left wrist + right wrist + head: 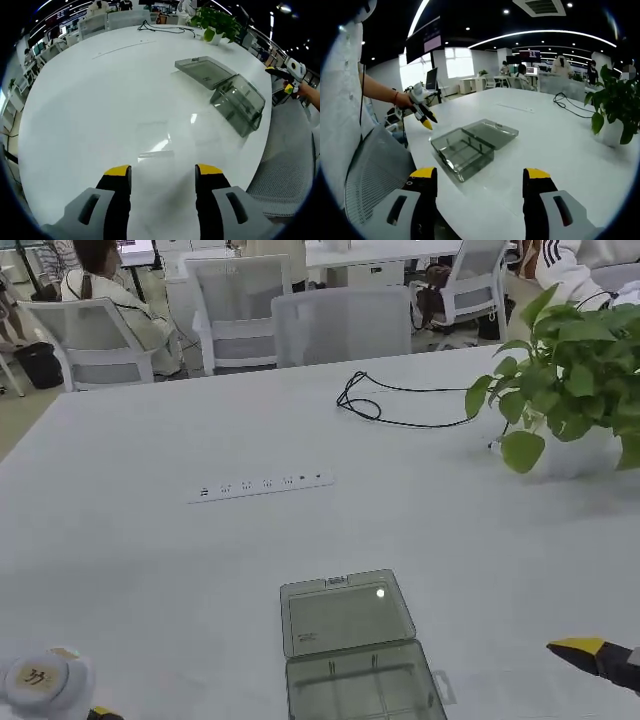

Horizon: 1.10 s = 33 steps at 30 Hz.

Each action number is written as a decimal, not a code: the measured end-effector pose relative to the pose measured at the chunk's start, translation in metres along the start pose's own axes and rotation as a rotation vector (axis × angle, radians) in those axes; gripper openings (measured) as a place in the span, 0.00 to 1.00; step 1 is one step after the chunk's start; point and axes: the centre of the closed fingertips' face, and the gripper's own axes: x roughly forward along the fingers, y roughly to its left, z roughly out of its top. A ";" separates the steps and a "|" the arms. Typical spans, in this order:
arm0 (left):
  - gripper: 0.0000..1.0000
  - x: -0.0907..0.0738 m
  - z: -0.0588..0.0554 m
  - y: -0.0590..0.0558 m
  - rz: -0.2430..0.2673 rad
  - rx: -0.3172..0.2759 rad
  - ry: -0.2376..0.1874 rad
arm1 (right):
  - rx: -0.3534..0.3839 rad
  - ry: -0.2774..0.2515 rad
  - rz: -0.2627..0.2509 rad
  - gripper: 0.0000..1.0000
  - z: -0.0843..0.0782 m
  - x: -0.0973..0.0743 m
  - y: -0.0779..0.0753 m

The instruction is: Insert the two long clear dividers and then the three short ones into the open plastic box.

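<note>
The open clear plastic box sits at the table's near edge, its lid folded back flat behind it. A faint clear flat piece, seemingly dividers, lies on the white table just ahead of my left gripper, which is open and empty. From there the box is off to the right. My right gripper is also open and empty, pointing at the box from a short way off. One yellow tip of the right gripper pokes in at the lower right.
A power strip lies mid-table, with a black cable farther back. A potted plant stands at the right. Grey chairs line the far edge, and people sit beyond. A mesh chair is close to the near edge.
</note>
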 end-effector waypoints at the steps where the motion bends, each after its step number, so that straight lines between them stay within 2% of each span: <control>1: 0.50 0.001 -0.001 0.001 0.008 -0.008 0.012 | -0.001 0.000 0.001 0.70 0.000 0.000 0.000; 4: 0.47 0.004 -0.003 0.004 0.025 -0.003 0.025 | 0.001 -0.004 0.001 0.70 0.000 0.001 -0.001; 8: 0.44 0.006 -0.007 0.006 0.048 0.034 0.060 | 0.001 -0.009 0.000 0.70 0.001 0.002 -0.001; 15: 0.43 0.011 -0.011 0.005 0.058 0.039 0.082 | 0.002 -0.011 -0.004 0.70 0.002 0.003 -0.003; 16: 0.42 0.012 -0.010 0.007 0.063 0.045 0.075 | 0.005 -0.013 -0.004 0.70 0.002 0.003 -0.003; 18: 0.41 0.012 -0.009 0.010 0.076 0.027 0.075 | 0.006 -0.013 -0.005 0.70 0.002 0.003 -0.003; 20: 0.38 0.012 -0.010 0.012 0.097 0.051 0.087 | 0.006 -0.012 -0.004 0.70 0.002 0.003 -0.002; 33: 0.37 0.012 -0.009 0.012 0.106 0.023 0.116 | 0.008 -0.016 -0.009 0.69 0.002 0.003 -0.003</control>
